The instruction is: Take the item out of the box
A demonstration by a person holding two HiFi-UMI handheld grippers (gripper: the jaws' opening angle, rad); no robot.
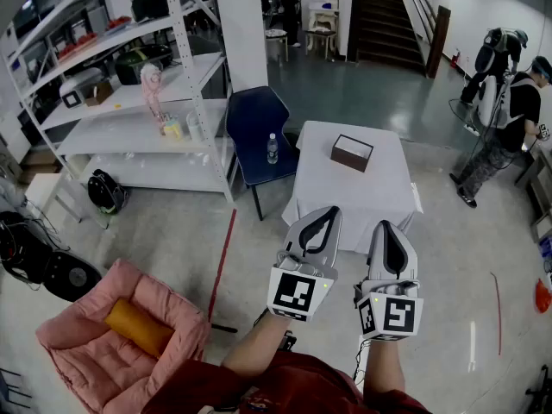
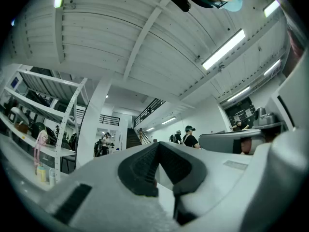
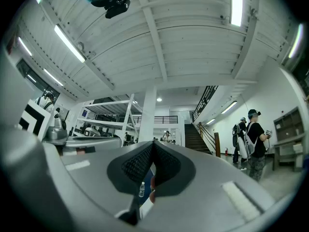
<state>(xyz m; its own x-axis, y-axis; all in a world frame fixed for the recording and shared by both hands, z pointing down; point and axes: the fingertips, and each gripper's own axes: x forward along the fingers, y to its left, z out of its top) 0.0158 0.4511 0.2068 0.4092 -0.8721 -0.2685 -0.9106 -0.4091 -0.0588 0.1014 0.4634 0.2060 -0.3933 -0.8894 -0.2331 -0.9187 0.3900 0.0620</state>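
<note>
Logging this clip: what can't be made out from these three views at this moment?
- Box contents: in the head view the box on the white table is too small and distant to show any item inside.
- Left gripper view: the left gripper, fingers shut, fills the lower frame, hiding the box.
- Right gripper view: the right gripper likewise blocks the box; only a bottle shows through a gap.

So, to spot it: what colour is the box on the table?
Dark brown box, clearest in head view.

box (image 1: 352, 153) dark brown | table (image 1: 345, 198) white | chair (image 1: 256, 123) navy | cushion (image 1: 65, 330) pink
</note>
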